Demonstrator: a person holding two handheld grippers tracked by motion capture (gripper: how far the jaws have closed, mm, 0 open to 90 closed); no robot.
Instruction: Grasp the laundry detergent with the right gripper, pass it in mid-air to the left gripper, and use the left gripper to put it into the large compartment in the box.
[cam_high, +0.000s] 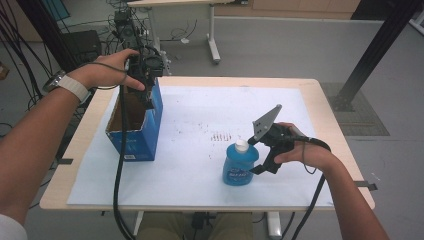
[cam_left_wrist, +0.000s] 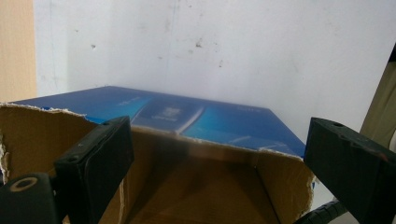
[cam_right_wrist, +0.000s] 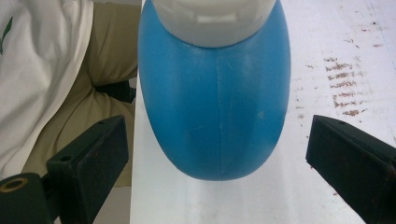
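Blue plastic, capped in white, made up the bottle (cam_high: 240, 164) that stood upright on the white sheet (cam_high: 200, 115) covering the tabletop (cam_high: 320, 100), toward the near right part of it. The right tongs (cam_high: 256, 155) hung just beside the bottle on its right side, held in the person's right hand (cam_high: 300, 152). In the right gripper view their two black jaws stood wide apart, with the bottle's rounded body (cam_right_wrist: 215, 102) between and beyond them, neither jaw touching it. Brownish marks dotted the sheet near the bottle.

At the far left of the tabletop stood an open cardboard box (cam_high: 134, 125), blue on the outside and brown within, its top edges torn. The left tongs (cam_high: 147, 85), gripped by the left hand (cam_high: 112, 70), hovered over the box's opening. In the left gripper view those jaws were also spread wide, holding nothing, with the brown inside of the box (cam_left_wrist: 196, 186) below them. Box and bottle stood well apart.
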